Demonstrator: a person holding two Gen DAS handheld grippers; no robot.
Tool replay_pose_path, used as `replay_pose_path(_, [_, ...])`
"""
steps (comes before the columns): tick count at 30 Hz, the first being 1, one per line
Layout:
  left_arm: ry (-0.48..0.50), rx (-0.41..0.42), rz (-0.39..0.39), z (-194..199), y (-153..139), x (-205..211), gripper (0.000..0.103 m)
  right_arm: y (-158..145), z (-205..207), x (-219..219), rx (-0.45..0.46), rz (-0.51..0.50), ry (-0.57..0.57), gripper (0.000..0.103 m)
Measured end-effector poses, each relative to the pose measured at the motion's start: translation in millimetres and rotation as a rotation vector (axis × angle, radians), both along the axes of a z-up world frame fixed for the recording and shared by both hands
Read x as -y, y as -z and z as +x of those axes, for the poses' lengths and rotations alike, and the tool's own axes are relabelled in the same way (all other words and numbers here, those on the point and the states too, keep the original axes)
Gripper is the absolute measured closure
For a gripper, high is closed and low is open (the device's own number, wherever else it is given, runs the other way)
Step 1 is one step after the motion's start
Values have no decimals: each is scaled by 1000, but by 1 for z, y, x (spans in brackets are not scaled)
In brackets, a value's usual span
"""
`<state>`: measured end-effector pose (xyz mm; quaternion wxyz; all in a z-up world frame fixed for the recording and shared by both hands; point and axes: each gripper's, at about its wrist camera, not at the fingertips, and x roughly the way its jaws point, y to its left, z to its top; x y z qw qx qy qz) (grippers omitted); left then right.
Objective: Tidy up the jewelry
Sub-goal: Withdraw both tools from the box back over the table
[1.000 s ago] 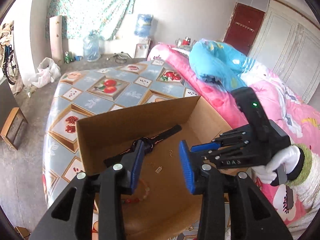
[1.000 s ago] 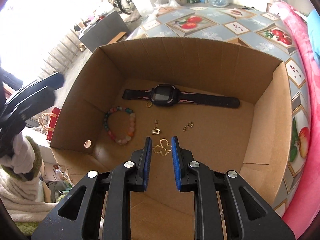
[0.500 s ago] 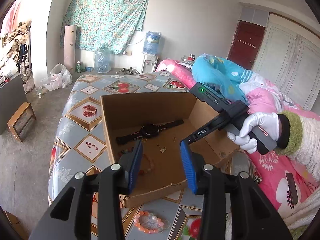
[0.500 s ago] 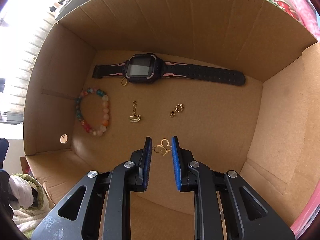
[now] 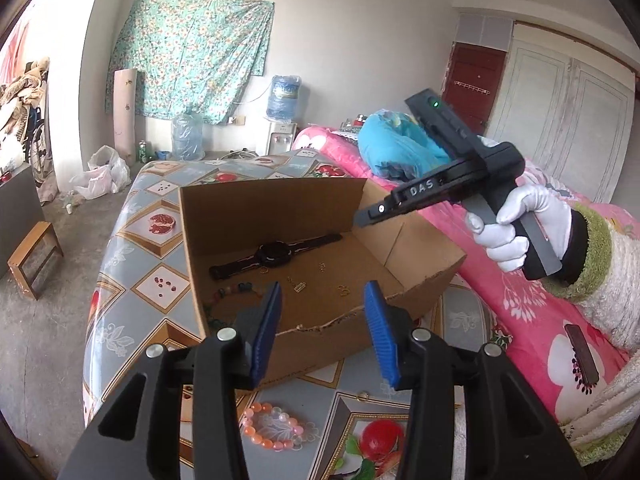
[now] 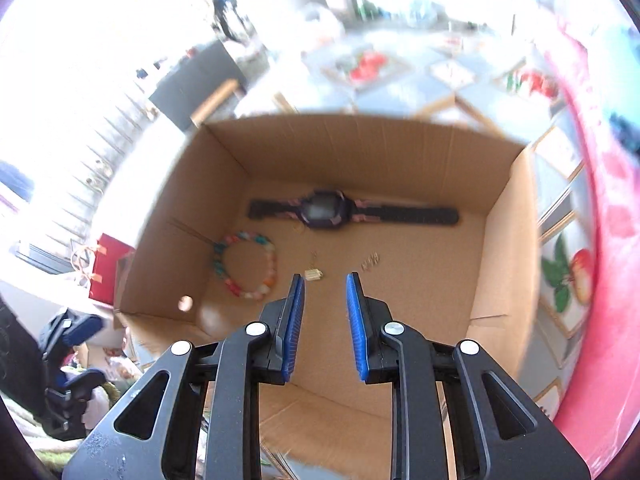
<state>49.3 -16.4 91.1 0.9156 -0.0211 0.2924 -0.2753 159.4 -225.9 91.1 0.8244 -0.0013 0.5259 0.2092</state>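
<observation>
A: Lying flat on the corrugated cardboard box (image 6: pixel 500 248) floor: black strap watch (image 6: pixel 324 212), round multicoloured bead bracelet (image 6: pixel 248 268), small gold charms (image 6: pixel 314 274)

B: Resting outside on the glossy fruit-print tablecloth (image 5: pixel 132 256): orange bead bracelet (image 5: pixel 272 426)

A: Left gripper (image 5: pixel 322 328), ribbed blue pads parting, gripping nothing

B: Right gripper (image 6: pixel 324 322) likewise spreading, empty, hovering over the box

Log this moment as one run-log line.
left tool: opening, empty | right tool: opening, empty, above box | in box: watch, bead bracelet | outside: orange bracelet
</observation>
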Motion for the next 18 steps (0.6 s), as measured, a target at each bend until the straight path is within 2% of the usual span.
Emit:
replay_pose_path(5, [82,23,12,-18,8,18,59,-46,-79,9,276,55,-12,81])
replay_pose_path(9, [145,-21,22,-29,22,34,58,-47,-138,24,373,139,-18,81])
replay_pose_path(11, [169,-46,44,-35,33,43,58,-33,-161,25,371,159,-4,81])
replay_pose_path(18, [165,-131,176,-35,78,77,58,47,-188,38,171,224,150,80])
